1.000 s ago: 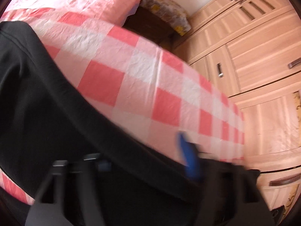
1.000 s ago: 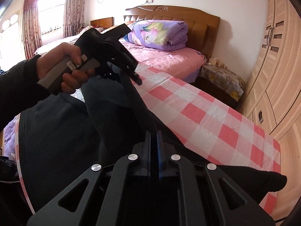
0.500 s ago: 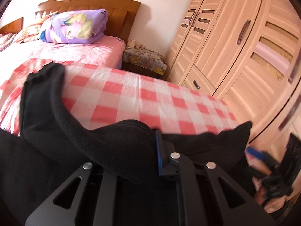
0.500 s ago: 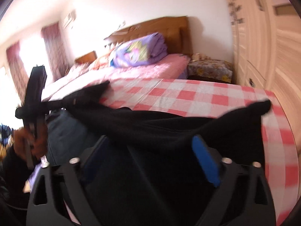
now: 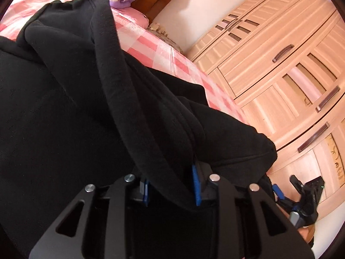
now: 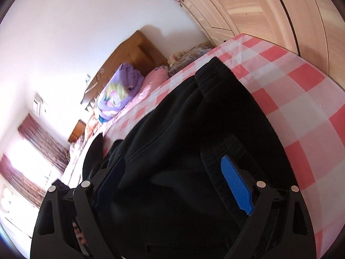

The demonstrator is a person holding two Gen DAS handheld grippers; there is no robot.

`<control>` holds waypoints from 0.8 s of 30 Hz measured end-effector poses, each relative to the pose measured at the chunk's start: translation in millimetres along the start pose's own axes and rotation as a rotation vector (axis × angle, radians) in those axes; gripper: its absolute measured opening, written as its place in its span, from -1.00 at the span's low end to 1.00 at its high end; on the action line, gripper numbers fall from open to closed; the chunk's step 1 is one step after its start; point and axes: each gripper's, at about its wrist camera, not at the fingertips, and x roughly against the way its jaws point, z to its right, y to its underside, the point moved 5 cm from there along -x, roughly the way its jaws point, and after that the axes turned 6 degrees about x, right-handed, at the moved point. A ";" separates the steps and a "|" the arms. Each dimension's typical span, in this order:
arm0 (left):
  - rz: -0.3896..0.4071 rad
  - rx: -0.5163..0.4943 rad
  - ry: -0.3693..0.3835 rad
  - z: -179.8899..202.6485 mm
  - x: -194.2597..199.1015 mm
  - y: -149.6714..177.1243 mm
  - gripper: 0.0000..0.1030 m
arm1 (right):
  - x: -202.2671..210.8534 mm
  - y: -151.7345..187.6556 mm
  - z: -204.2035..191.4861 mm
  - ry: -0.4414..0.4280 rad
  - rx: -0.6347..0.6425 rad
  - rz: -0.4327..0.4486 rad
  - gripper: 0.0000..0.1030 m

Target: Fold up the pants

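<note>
Swung since half a second before: left view tipped up toward the wardrobe (image 5: 280,75), right view rolled sideways and dropped close over the cloth. Showed a bedroom, with a white wall (image 6: 86,21), pale wooden wardrobe doors along one side and dark red curtains (image 6: 43,146) at a bright window far off. Showed a pink and white checked sheet (image 6: 301,108) spread over the work surface. Beyond it stood a bed with a wooden headboard (image 6: 133,51) and a folded purple quilt (image 6: 120,90) on a pink cover.

Lay across most of that sheet: black pants (image 6: 194,118), bunched and doubled, ribbed band toward the far end. Left bare checks only along the wardrobe side and at the far corner; sheet edge ran near the wardrobe doors, with a narrow gap between.

Held low and near the cloth, right gripper (image 6: 174,172) pointed along the pants, rolled to one side. Stood spread wide, blue pad on one side and shadowed pad on the other, fabric lying loose between them and nothing pinched.

Pointed upward, left gripper (image 5: 172,183) had its fingers part way apart, a thick rolled fold of the pants wedged between the blue pads and gripped there. Rose from that grip a long black fold, up and away toward the quilt. Glimpsed the right gripper again at the lower right of the left view, beside the wardrobe.
</note>
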 end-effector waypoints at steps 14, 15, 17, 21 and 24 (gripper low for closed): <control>0.028 -0.084 -0.076 11.0 2.4 6.2 -0.39 | -43.4 -24.4 22.6 0.093 -0.075 -0.016 -0.26; 0.027 -0.081 -0.073 10.7 2.7 5.8 -0.39 | -40.7 -23.1 21.2 0.103 -0.057 -0.006 -0.52; 0.021 -0.064 -0.054 10.1 2.9 5.0 -0.59 | -30.7 -23.5 17.5 0.081 -0.041 0.038 -0.71; -0.010 -0.051 0.004 23.5 4.0 -12.2 -0.80 | -22.2 -46.7 -3.3 0.079 0.059 0.058 -0.81; 0.026 -0.115 0.002 56.3 16.2 -51.9 -0.82 | -22.6 -80.9 -25.1 0.076 0.123 0.054 -0.84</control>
